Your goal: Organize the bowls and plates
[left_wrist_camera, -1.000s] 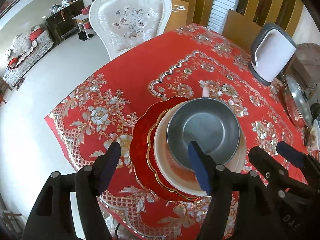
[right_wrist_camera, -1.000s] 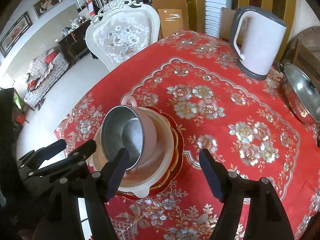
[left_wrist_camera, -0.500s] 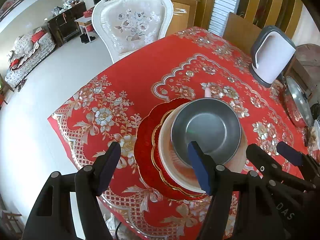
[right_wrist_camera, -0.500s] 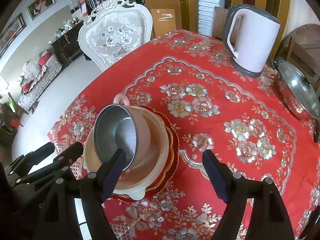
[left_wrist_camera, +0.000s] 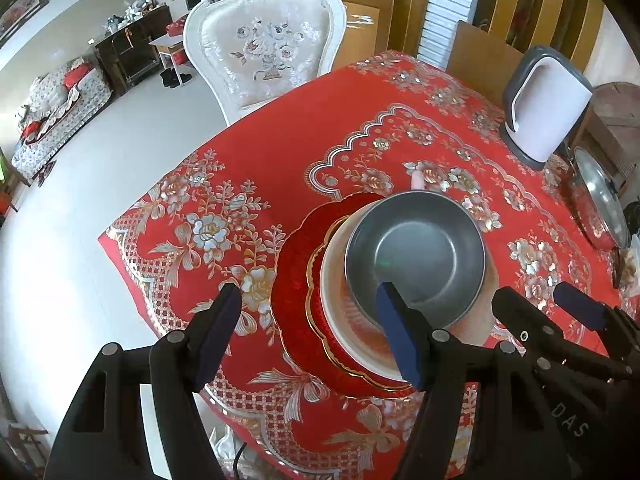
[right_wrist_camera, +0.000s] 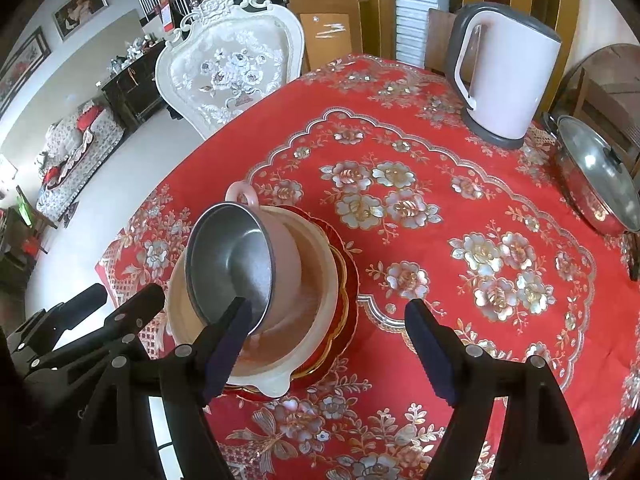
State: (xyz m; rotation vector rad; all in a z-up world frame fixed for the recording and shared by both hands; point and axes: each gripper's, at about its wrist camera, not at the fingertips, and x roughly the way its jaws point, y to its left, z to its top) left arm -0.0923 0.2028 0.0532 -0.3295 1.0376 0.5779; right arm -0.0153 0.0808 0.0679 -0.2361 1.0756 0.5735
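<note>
A steel-lined pink bowl (right_wrist_camera: 236,260) sits tilted in a cream bowl (right_wrist_camera: 312,280) stacked on red plates (left_wrist_camera: 296,300) on the red-clothed bench (right_wrist_camera: 400,152), near its edge, with the left gripper (left_wrist_camera: 312,328) and right gripper (right_wrist_camera: 328,340) both spread wide, empty, just beside the stack.

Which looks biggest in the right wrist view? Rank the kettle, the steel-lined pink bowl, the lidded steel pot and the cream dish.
1. Cream dish, widest, though nearest the camera.
2. Kettle and steel-lined pink bowl: too alike to rank; the bowl sits much nearer.
3. Lidded steel pot, cut off by the fisheye edge, so unsure.
</note>
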